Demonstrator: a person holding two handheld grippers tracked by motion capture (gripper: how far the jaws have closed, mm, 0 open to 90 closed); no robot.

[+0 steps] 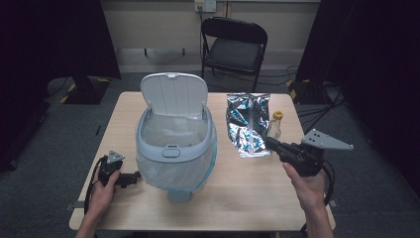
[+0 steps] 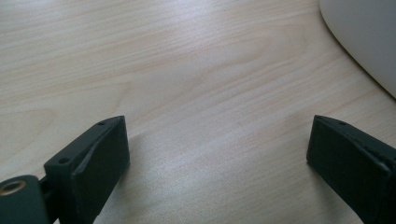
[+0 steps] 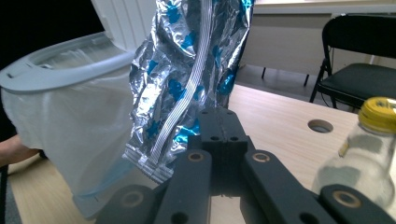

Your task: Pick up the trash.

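Clearly, from the high view, the job in hand is to carry the crinkled foil bag [image 1: 248,124] over to the open bin [image 1: 174,144], which stands mid-table with its lid tipped back and a thin plastic liner hanging over its rim. The right gripper [image 1: 273,145] has the bag by its lower right edge, near a small yellow-capped bottle [image 1: 275,124] that stands just beside the bag on the table [image 1: 237,198]; a good carry lifts the bag well above that bottle before swinging across, so the loose foil does not knock it over. The left gripper [image 1: 132,178] rests low on the table just beside the bin's base and could steady the bin if the bag brushes the rim. In the left gripper view, the jaws stand spread wide with bare wood between them and a curve of the bin wall [image 2: 369,37] at the upper right. In the right gripper view, the jaws are pressed together on the bag's bottom seam, the bag [image 3: 187,79] rising above them with the bin's rim [image 3: 60,70] off to the left; since the pinch takes so little foil, a slow, level sweep and a release only once the bag hangs over the opening seem wisest.
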